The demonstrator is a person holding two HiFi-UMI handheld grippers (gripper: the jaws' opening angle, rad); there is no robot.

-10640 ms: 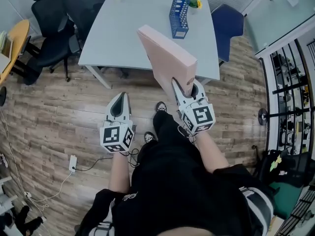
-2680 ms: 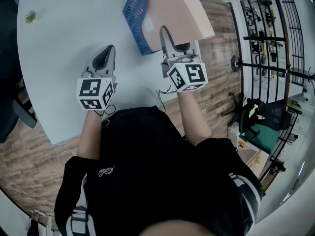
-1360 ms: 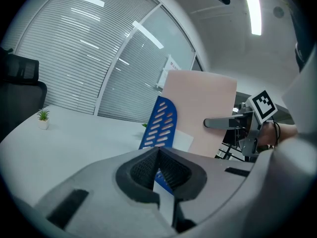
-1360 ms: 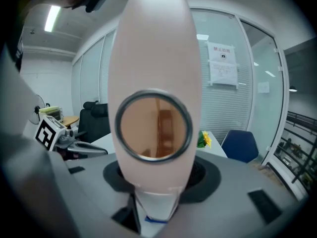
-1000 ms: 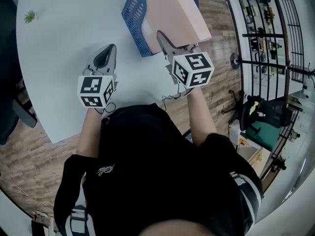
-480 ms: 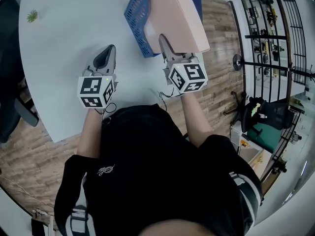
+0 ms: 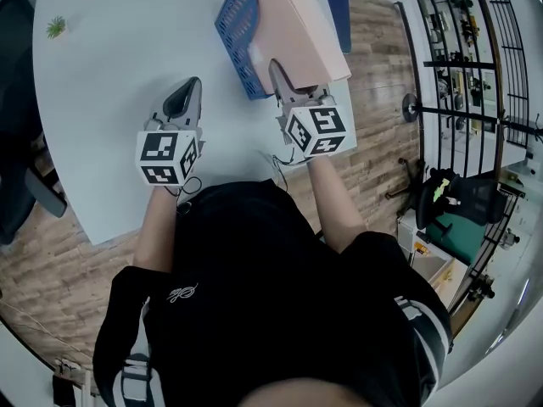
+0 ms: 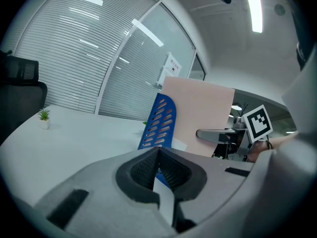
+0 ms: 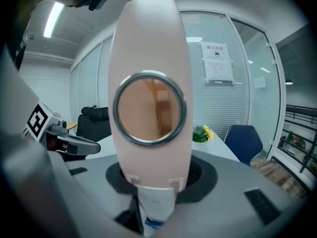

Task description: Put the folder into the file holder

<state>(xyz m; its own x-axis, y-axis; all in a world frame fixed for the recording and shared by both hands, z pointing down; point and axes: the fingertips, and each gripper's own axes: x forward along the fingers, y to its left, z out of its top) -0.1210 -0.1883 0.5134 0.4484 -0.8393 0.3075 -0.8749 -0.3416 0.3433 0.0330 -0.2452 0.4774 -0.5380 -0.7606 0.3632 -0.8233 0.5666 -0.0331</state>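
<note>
The person holds both forearms forward over the white table [image 7: 102, 100]. The left gripper [image 7: 189, 89] rests low near the table's middle, its jaws closed together with nothing between them. The right gripper [image 7: 282, 76] is raised just beside the blue file holder [image 7: 231, 25], its marker cube turned upward. Its jaws are clamped on the spine of the pink folder [image 7: 297, 15], under the round metal ring. The folder stands on its edge, tilted away from the person. Its lower part is against the far side of the file holder; I cannot tell if it sits fully inside.

Compared with half a second ago, the folder looks narrower and more upright, and it is closer over the holder. The right gripper has moved a little to the left. The left gripper has not moved.
</note>
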